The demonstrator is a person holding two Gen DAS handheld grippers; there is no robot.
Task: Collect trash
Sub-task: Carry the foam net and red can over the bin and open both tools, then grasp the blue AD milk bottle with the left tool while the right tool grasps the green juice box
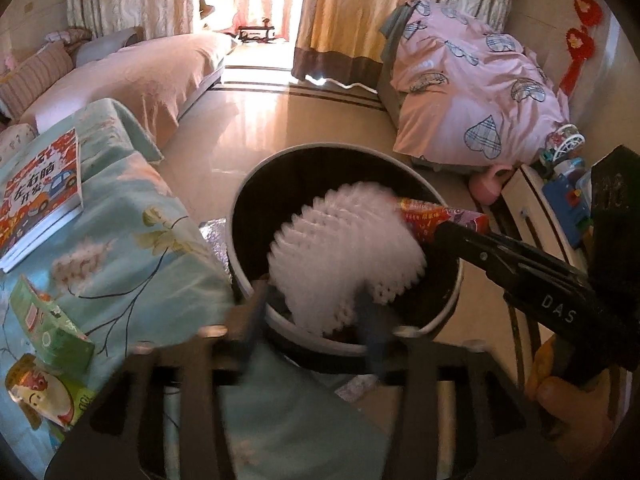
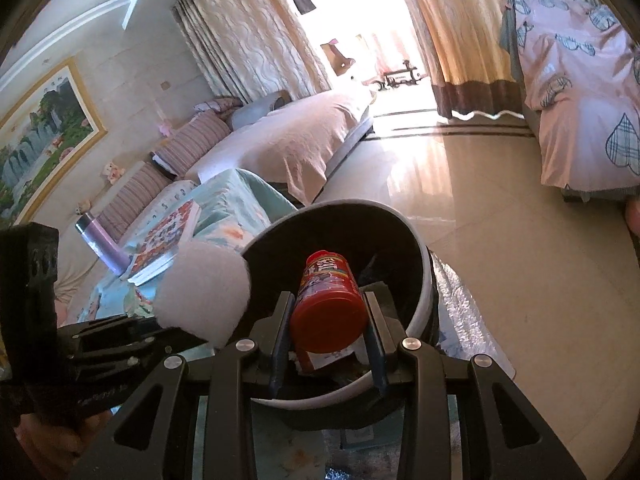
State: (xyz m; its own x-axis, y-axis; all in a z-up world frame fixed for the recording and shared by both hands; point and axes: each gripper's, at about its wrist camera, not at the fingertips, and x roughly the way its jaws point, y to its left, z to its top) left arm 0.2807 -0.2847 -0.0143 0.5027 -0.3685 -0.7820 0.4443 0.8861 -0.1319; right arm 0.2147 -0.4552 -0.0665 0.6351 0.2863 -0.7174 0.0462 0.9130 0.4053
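Left of the left gripper [image 1: 316,300], on the teal floral cloth [image 1: 132,216] over the table, lie a children's activity book [image 1: 42,196], a green carton [image 1: 48,320] and a snack packet with a cartoon face [image 1: 40,392]. None of these is touched. The carton and packet appear to be remaining trash; that is a judgement, since their contents cannot be seen.

The left gripper is poised over the near rim of the round dark trash bin [image 1: 248,208]. Its jaws stand apart, not pressing anything. A white foam fruit net [image 1: 344,252], blurred by motion, is directly ahead of and between the fingertips, over the bin's mouth. It looks released and on its way in. Whether it still brushes a pad cannot be told.

Right of the left gripper, the right gripper [image 2: 328,316] reaches over the same bin. Its jaws are clamped on a red snack canister [image 2: 330,296] with a printed label, red end cap facing the camera, one pad on each side. The canister is held above the bin's opening, not yet let go. Below it, inside the bin, some paper scraps are visible.

Beyond the bin: polished floor, a pink heart-print quilt [image 1: 472,92] to the right, a covered sofa to the left.

Progress, judged: one item being deposited, a second held ready to drop, at least two candidates left on the table.
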